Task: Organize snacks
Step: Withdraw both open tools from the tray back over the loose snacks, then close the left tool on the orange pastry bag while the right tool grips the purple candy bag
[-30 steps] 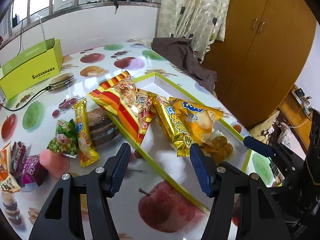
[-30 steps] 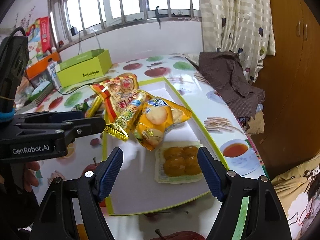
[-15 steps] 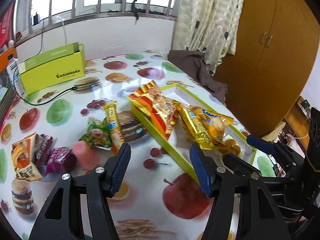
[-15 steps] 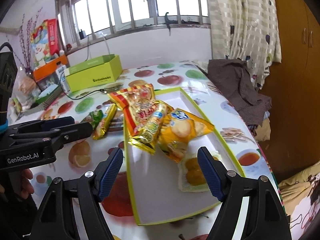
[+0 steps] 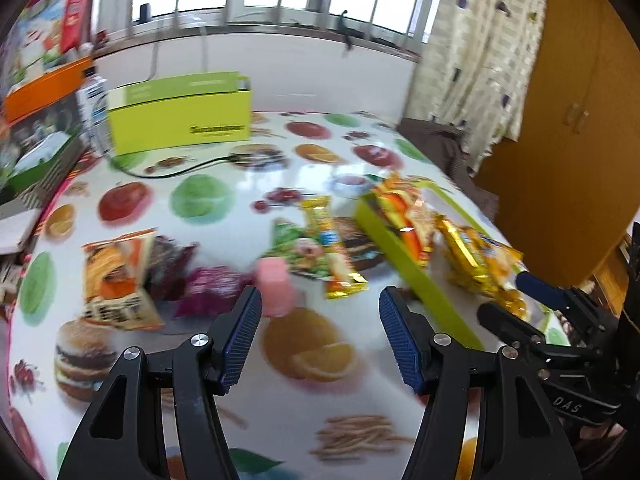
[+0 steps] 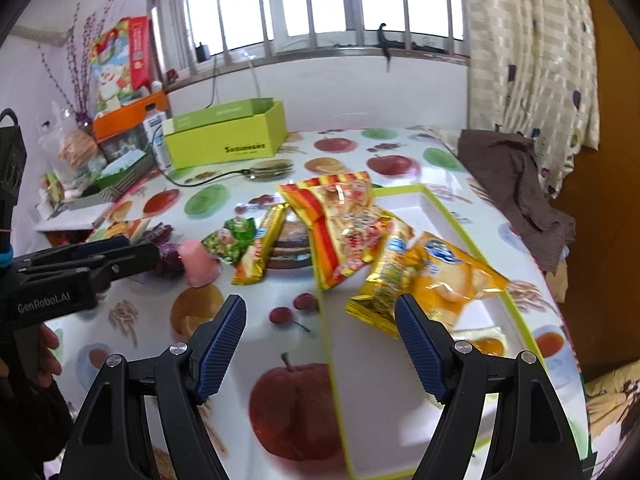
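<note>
Loose on fruit-print tablecloth (image 5: pixel 200 196) left of lime-edged white tray (image 6: pixel 444 216): light, crinkly, slippery yellow foil snack bar (image 5: pixel 334 252). Best pinched mid-length. Left gripper (image 5: pixel 320 340), right gripper (image 6: pixel 320 344): jaws wide, empty.

"GenRobot.AI" on left gripper (image 6: pixel 120 256); "DAS" on right gripper (image 5: pixel 532 312)

The left gripper (image 5: pixel 320 336) has black, angular arms with triangular cut-outs; ribbed dark-blue pads line the inner faces of its fingers (image 5: pixel 242 340); a silver screw head sits just behind each pad, a second further back; the right gripper (image 6: pixel 320 344) is built alike; seen from the right wrist, the left gripper's black body carries white "GenRobot.AI" lettering behind its fingers.
</note>
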`<move>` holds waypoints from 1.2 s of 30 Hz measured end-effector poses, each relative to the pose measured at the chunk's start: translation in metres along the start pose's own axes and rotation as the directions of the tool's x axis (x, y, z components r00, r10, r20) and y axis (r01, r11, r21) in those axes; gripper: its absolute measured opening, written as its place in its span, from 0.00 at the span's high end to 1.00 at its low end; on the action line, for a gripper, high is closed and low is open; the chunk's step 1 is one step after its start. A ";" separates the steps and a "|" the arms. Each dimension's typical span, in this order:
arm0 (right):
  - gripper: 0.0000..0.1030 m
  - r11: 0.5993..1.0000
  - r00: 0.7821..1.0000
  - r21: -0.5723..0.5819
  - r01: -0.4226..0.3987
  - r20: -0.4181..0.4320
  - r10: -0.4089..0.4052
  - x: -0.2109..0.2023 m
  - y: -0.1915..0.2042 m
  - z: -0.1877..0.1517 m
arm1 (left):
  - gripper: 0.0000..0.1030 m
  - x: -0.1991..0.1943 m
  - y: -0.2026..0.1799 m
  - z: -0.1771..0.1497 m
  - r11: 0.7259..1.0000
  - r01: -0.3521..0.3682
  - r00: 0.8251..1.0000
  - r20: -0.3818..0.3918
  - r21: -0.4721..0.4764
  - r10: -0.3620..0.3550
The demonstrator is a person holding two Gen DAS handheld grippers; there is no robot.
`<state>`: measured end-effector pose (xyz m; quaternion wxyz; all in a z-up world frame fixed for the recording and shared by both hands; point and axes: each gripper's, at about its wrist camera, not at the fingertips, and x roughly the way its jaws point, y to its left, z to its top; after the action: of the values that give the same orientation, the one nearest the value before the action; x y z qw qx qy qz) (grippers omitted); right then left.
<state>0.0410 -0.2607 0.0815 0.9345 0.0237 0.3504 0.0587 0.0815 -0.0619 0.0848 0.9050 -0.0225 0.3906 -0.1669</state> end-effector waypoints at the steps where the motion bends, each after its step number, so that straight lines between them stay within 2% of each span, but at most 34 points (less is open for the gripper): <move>1: 0.25 1.000 1.000 -0.006 -0.005 -0.003 0.005 0.003 0.003 0.001 | 0.40 -0.001 0.007 0.000 1.000 -0.015 1.000 0.001 -0.013 0.015; 8: 0.25 0.998 0.999 -0.054 -0.043 -0.028 0.041 0.024 0.027 0.011 | 0.40 -0.005 0.051 -0.004 0.993 -0.085 0.996 0.004 -0.081 0.085; 19: 0.25 0.979 0.988 -0.138 -0.147 -0.056 0.141 0.054 0.072 0.030 | 0.40 -0.010 0.108 -0.007 0.979 -0.143 0.990 -0.002 -0.149 0.144; 25: 0.25 0.952 0.977 -0.222 -0.211 -0.080 0.198 0.071 0.106 0.036 | 0.40 -0.003 0.137 -0.003 0.974 -0.141 0.990 -0.031 -0.178 0.138; 28: 0.25 0.930 0.962 -0.249 -0.269 -0.108 0.250 0.079 0.122 0.040 | 0.40 0.001 0.147 -0.003 0.970 -0.141 0.990 -0.038 -0.198 0.137; 31: 0.25 0.907 0.946 -0.271 -0.322 -0.142 0.293 0.092 0.133 0.048 | 0.40 0.007 0.157 -0.001 0.969 -0.119 0.993 -0.052 -0.215 0.110; 33: 0.25 0.907 0.947 -0.276 -0.316 -0.149 0.285 0.099 0.137 0.052 | 0.40 0.013 0.162 0.001 0.968 -0.114 0.993 -0.061 -0.224 0.103; 36: 0.25 0.891 0.931 -0.286 -0.354 -0.194 0.308 0.112 0.142 0.058 | 0.40 0.018 0.165 0.004 0.970 -0.082 0.996 -0.055 -0.228 0.072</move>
<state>0.1494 -0.1054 0.0640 0.8747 -0.0709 0.3933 0.2741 0.1433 0.0879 0.0466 0.8928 -0.1081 0.4289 -0.0857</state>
